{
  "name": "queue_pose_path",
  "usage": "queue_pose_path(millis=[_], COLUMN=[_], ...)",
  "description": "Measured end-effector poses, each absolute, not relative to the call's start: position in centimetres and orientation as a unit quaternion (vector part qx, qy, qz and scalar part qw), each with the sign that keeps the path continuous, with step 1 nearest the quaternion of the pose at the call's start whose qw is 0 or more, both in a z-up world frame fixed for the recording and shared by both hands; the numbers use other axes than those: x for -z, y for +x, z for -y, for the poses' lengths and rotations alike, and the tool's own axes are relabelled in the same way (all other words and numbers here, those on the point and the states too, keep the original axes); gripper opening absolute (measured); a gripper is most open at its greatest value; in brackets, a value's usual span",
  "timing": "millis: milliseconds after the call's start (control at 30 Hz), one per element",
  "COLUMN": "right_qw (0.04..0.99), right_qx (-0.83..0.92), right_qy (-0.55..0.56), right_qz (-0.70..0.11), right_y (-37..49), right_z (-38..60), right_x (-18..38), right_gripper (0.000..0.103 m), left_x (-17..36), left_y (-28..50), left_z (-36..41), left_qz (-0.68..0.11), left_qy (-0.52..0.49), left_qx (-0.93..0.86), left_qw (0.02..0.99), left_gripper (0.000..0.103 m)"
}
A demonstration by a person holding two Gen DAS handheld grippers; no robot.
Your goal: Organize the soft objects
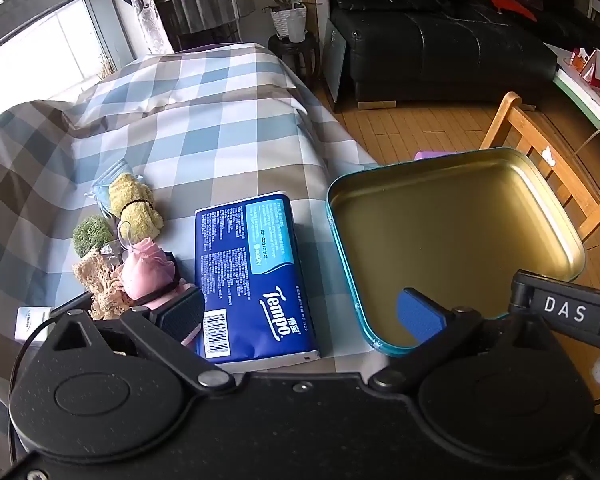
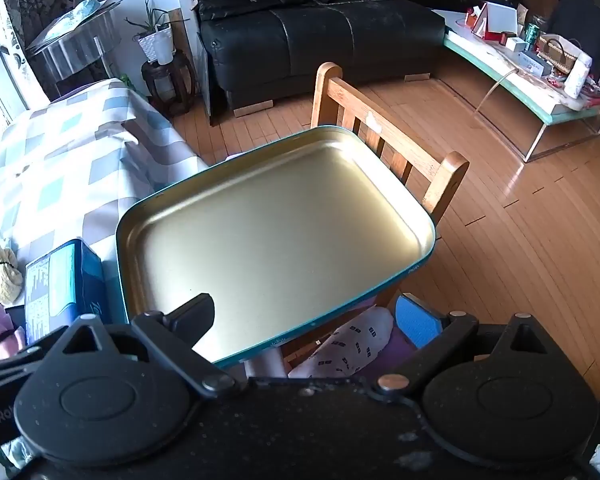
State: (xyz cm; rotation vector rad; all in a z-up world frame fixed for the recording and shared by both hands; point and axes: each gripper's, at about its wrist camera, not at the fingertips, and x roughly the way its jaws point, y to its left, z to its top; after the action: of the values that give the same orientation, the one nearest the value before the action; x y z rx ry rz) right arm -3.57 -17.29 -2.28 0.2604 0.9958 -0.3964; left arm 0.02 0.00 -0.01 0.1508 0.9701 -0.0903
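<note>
A blue Tempo tissue pack (image 1: 252,276) lies on the checked tablecloth (image 1: 204,128). Left of it lies a cluster of soft items: a yellow knitted piece (image 1: 138,204), a green pompom (image 1: 92,234), a beige lacy piece (image 1: 100,280) and a pink pouch (image 1: 146,270). An empty gold tin tray with a teal rim (image 1: 460,232) sits at the table's right edge; it also shows in the right wrist view (image 2: 276,232). My left gripper (image 1: 300,316) is open, straddling the tissue pack's near end. My right gripper (image 2: 308,316) is open over the tray's near rim.
A wooden chair (image 2: 384,132) stands behind the tray. A black sofa (image 2: 312,28), a plant stand (image 2: 160,76) and a cluttered low table (image 2: 540,72) lie beyond on the wood floor. A small white box (image 1: 30,322) lies at the table's left.
</note>
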Motion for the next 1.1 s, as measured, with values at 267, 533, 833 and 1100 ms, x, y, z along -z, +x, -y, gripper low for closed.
queue_pose_path(millis=[267,533,833,1100], right_qw=[0.853,0.850,0.849,0.849], right_qx=[0.181,0.182,0.180,0.182], right_qy=[0.118,0.107,0.103,0.102], right_qz=[-0.475,-0.483,-0.485,-0.485], right_y=[-3.4,-3.4,-3.3,-3.3], right_z=[16.8,16.6,16.6,16.6], right_x=[2.2,2.4,2.3,2.4], right_gripper=[0.098,0.098,0.098,0.098], left_x=[-0.1,0.3,0.6,0.7], left_y=[0.1,0.0,0.2,0.2], left_z=[-0.6,-0.8,-0.8,-0.9], left_qz=[-0.472,-0.473,-0.475,-0.477], left_qy=[0.070,0.064,0.064,0.063], left_qx=[0.051,0.047,0.046,0.044], left_qw=[0.877,0.878,0.876,0.875], left_gripper=[0.100,0.100,0.100,0.100])
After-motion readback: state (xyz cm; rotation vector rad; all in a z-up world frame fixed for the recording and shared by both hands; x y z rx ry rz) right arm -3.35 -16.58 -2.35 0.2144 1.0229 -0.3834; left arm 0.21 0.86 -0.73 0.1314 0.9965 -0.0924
